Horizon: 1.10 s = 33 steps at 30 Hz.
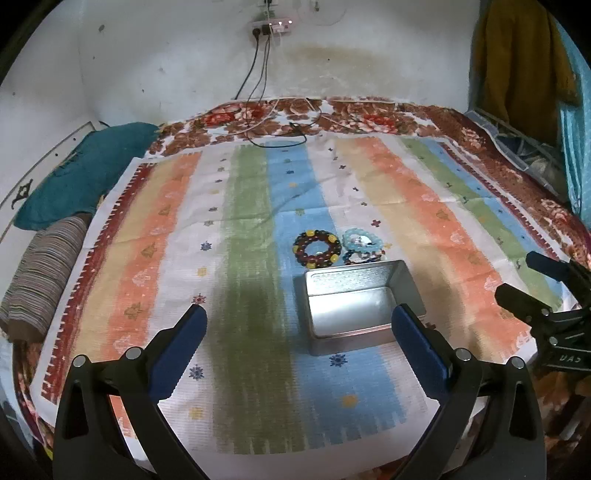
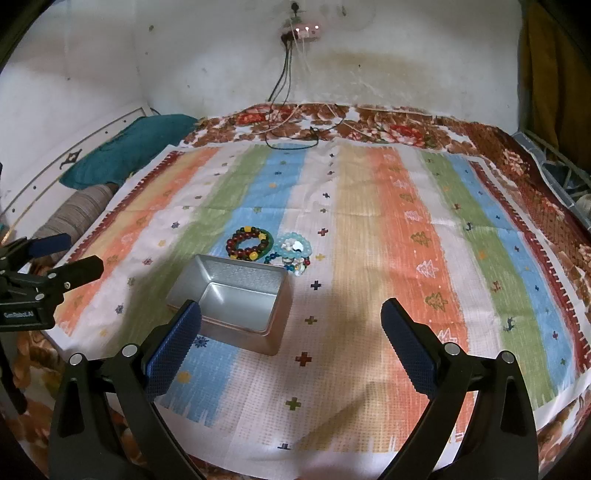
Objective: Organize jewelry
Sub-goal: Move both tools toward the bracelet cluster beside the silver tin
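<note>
An open, empty silver tin box [image 1: 354,302] sits on a striped cloth [image 1: 166,229]; it also shows in the right wrist view [image 2: 236,302]. Just behind it lie a dark red and yellow bead bracelet [image 1: 317,247] [image 2: 248,243], a light blue bead bracelet [image 1: 360,239] [image 2: 295,246] and a dark blue beaded piece [image 1: 364,256] [image 2: 291,263]. My left gripper [image 1: 299,325] is open and empty, near the box's front. My right gripper [image 2: 291,321] is open and empty, to the right of the box's front. Each gripper shows at the edge of the other's view [image 1: 535,291] [image 2: 55,273].
The cloth covers a floral bedspread [image 1: 369,118]. A teal pillow [image 1: 85,170] and a striped bolster [image 1: 40,277] lie at the left. Cables [image 1: 277,129] run from a wall power strip [image 1: 273,27] onto the far edge. Hanging clothes [image 1: 517,62] are at the right.
</note>
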Available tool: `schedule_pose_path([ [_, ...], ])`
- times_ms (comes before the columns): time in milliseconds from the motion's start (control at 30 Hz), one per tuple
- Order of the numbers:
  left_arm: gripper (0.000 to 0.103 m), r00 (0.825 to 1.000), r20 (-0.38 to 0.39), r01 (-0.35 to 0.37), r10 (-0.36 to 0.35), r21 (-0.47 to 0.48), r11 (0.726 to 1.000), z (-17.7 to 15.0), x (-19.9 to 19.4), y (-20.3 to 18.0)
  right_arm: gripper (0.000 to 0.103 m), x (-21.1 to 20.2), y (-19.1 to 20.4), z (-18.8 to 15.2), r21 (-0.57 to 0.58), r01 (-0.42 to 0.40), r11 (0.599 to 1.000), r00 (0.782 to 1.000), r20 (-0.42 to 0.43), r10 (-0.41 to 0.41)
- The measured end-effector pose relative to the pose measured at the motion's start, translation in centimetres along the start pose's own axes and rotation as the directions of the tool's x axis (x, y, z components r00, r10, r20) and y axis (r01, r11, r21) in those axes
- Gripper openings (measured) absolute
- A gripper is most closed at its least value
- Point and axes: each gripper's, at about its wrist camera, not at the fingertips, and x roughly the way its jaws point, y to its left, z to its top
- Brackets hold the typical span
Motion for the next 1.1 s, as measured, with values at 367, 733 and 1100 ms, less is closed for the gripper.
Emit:
schedule_pose_path([
  [367,0.097,1.000,-0.007,-0.007,0.007,0.001,1.000,0.3,0.1,-0.3,0.099,0.1,0.0,0.2,0.001,0.009,1.000,1.000,-0.004,-0.009],
  [733,0.097,0.998,-0.057,-0.003,-0.001,-0.059,0.998,1.3,1.7,0.8,0.099,1.8,-0.1,1.5,0.014,0.004,1.000,0.999,-0.040,-0.003],
  [1100,0.097,0.997,-0.080,-0.020,0.015,-0.074,0.997,3.8,3.9,1.0,0.099,3.9,-0.3,3.5,-0.006,-0.001,1.000,0.997,-0.079,0.000],
])
